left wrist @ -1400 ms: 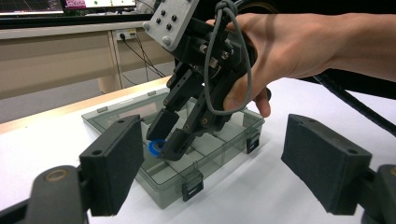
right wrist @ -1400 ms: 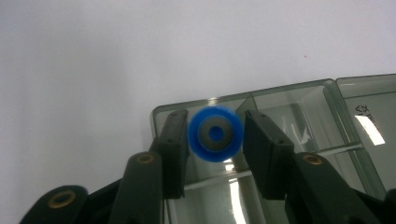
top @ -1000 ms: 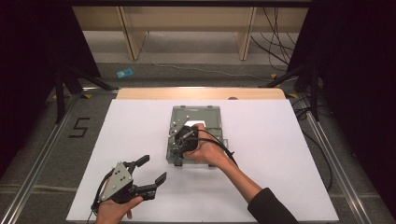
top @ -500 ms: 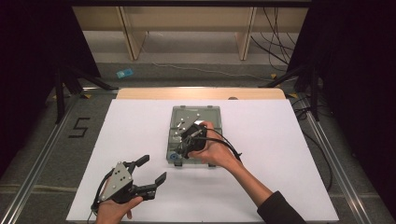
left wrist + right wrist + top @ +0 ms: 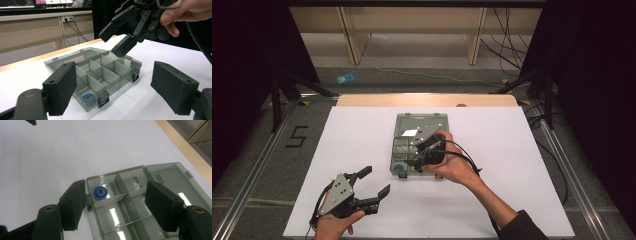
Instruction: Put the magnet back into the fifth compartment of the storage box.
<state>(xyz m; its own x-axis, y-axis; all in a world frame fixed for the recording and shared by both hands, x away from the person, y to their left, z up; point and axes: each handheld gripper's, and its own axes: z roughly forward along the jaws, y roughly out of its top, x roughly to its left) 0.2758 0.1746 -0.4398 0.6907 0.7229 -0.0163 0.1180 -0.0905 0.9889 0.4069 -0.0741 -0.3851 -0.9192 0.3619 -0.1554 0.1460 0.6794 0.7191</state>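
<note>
A grey see-through compartment box (image 5: 394, 150) lies mid-table with its lid (image 5: 419, 122) folded flat behind it. A blue ring (image 5: 398, 168) rests in the front left corner compartment, also seen in the right gripper view (image 5: 100, 192) and the left gripper view (image 5: 89, 98). My right gripper (image 5: 418, 159) hovers over the box; its jaws have just been opening and stand open with nothing between them (image 5: 117, 205). My left gripper (image 5: 373, 182) rests near the front left of the table, open and empty (image 5: 115, 92), facing the box (image 5: 120, 72) and the right gripper (image 5: 120, 37).
A white sheet (image 5: 512, 165) covers the table, with a wooden strip (image 5: 362, 100) along the far edge. The right gripper's cable (image 5: 462, 152) loops over the hand. Metal rails (image 5: 257, 165) run along both sides of the table.
The right gripper has lifted and drifted slightly right over the box, and its jaws stand wider apart. The left gripper has stayed where it was.
</note>
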